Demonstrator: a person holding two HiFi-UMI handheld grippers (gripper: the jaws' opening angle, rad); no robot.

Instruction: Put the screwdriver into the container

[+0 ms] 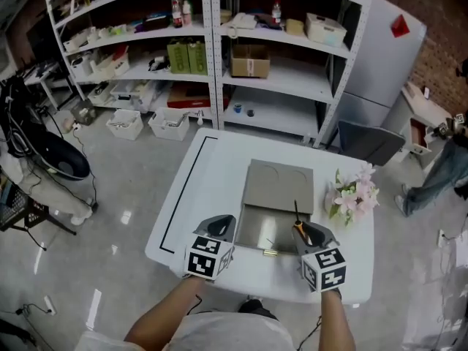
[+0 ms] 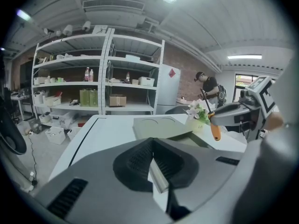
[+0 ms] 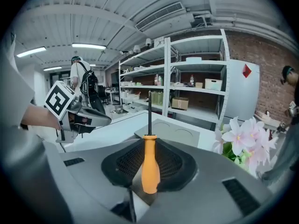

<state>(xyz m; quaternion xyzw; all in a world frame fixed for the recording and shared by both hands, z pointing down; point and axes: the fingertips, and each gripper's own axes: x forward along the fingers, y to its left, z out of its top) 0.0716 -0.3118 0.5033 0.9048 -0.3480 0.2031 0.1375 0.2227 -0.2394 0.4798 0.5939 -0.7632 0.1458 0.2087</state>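
Note:
A grey container (image 1: 257, 231) stands open on the white table (image 1: 212, 189), its lid (image 1: 279, 187) tilted back. My right gripper (image 1: 310, 234) hovers over the container's right front corner, shut on the orange handle of a screwdriver (image 1: 298, 229) whose black shaft points away from me. In the right gripper view the screwdriver (image 3: 150, 169) stands between the jaws of that gripper (image 3: 149, 164), with the lid (image 3: 176, 130) beyond. My left gripper (image 1: 217, 229) sits at the container's left front corner; its jaws (image 2: 154, 164) are shut with nothing in them. The left gripper view shows the screwdriver (image 2: 215, 130) at right.
A pot of pink and white flowers (image 1: 355, 196) stands on the table just right of the container. A black tape line (image 1: 183, 189) marks the table's left side. Shelving (image 1: 219, 50) and floor bins (image 1: 146, 123) lie beyond. A person (image 1: 439, 174) stands at far right.

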